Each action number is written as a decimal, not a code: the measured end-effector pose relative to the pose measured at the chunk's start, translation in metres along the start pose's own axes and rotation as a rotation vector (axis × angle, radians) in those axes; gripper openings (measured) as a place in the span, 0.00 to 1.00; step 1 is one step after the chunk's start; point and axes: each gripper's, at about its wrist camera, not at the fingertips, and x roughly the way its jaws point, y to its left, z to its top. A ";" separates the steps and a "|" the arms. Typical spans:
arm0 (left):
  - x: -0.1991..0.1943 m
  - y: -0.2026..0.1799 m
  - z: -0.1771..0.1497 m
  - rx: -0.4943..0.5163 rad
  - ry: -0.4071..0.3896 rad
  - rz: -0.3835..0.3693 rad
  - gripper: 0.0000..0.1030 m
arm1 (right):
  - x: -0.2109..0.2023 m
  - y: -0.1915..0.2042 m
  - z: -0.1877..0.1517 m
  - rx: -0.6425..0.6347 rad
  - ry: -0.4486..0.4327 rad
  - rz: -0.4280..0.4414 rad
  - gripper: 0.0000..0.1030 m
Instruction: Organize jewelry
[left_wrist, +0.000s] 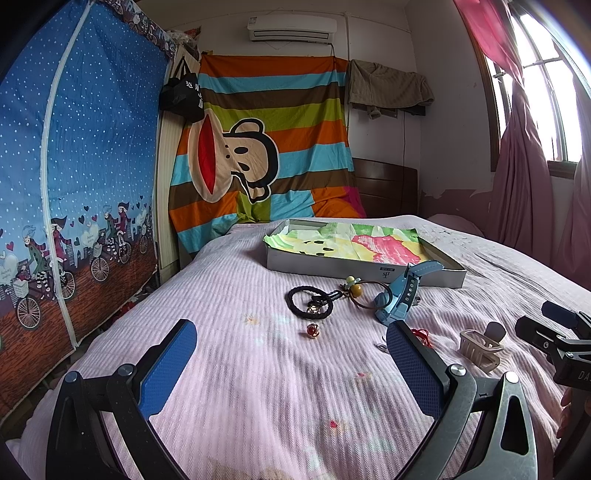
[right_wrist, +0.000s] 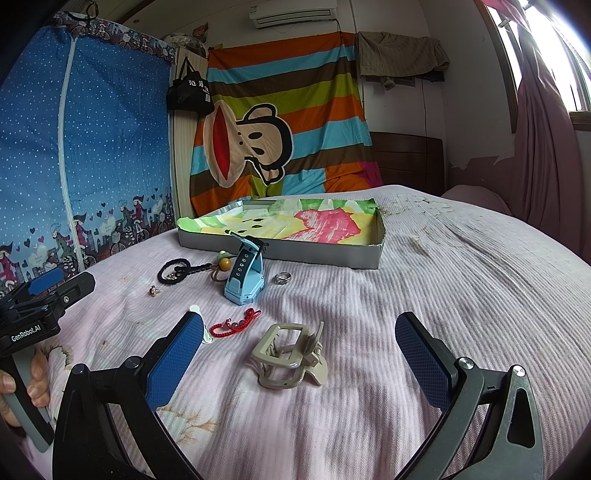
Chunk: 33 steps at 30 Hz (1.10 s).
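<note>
Jewelry lies loose on the bed (right_wrist: 443, 295), none of it yet in the paper-lined box (right_wrist: 376, 254) toward the far edge. Just before the box: blue watch (right_wrist: 244, 275), ring (right_wrist: 283, 277), black hair ties (right_wrist: 173, 271). Nearer: red cord bracelet (right_wrist: 234, 325), small stud (left_wrist: 312, 330), beige claw clip (right_wrist: 291, 354).

Left gripper (left_wrist: 291, 362) and right gripper (right_wrist: 299, 363) both stand wide apart, holding nothing.

Risks, as judged: the soft cover may yield under a pinch, so stud or ring could slip or sink; the cord could snag; the grippers, close together, may collide.
</note>
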 end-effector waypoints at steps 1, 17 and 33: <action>0.000 0.000 0.000 0.000 0.000 0.000 1.00 | 0.000 0.000 0.000 0.000 0.000 0.001 0.99; 0.001 -0.001 0.006 -0.027 0.009 -0.034 1.00 | -0.004 -0.005 0.004 0.014 -0.014 -0.023 0.99; 0.044 -0.031 0.024 -0.022 0.157 -0.164 1.00 | 0.011 -0.020 0.020 0.012 0.026 -0.071 0.99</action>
